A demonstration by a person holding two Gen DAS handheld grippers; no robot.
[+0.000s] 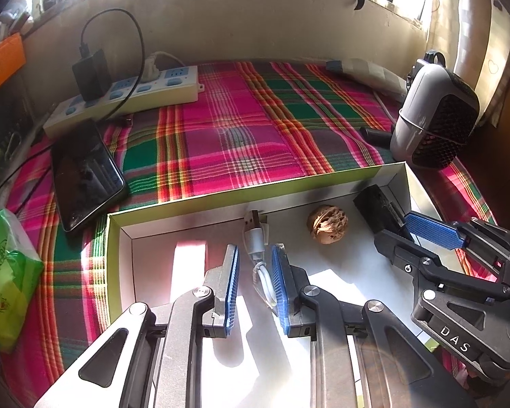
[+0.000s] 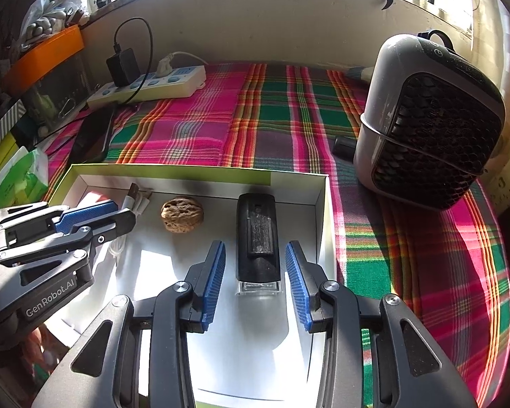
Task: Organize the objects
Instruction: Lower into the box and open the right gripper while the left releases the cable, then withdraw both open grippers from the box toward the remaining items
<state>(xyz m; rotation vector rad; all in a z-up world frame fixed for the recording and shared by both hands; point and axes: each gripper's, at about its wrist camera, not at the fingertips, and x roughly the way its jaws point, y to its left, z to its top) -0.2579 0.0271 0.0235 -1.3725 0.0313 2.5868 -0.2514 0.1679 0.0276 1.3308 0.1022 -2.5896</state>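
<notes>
Here the black stamp-like block point(image 2: 257, 234) lies flat on the floor of the open white box point(image 2: 325, 210), toward its right side, and its long axis runs straight away from the right claw point(image 2: 255, 284) — dark end toward the far wall, clear plastic end nearest the claw. The claw's blue pads stand apart on either side of that near end without pressing it, so the block rests on the box floor, not in a grip; it looks set down for sorting. Left of it sits a walnut point(image 2: 182, 216), then the white USB cable point(image 1: 259, 248), bundled lengthwise with its metal plug toward the far wall. The left claw point(image 1: 254, 270) straddles the cable, jaws partly open — the right pad seems to touch it, yet nothing is clamped. The box sits on a plaid-covered tabletop point(image 2: 282, 125), with a phone point(image 1: 85, 173), power strip point(image 1: 125, 97) and small grey heater point(image 2: 431, 119) outside it.
</notes>
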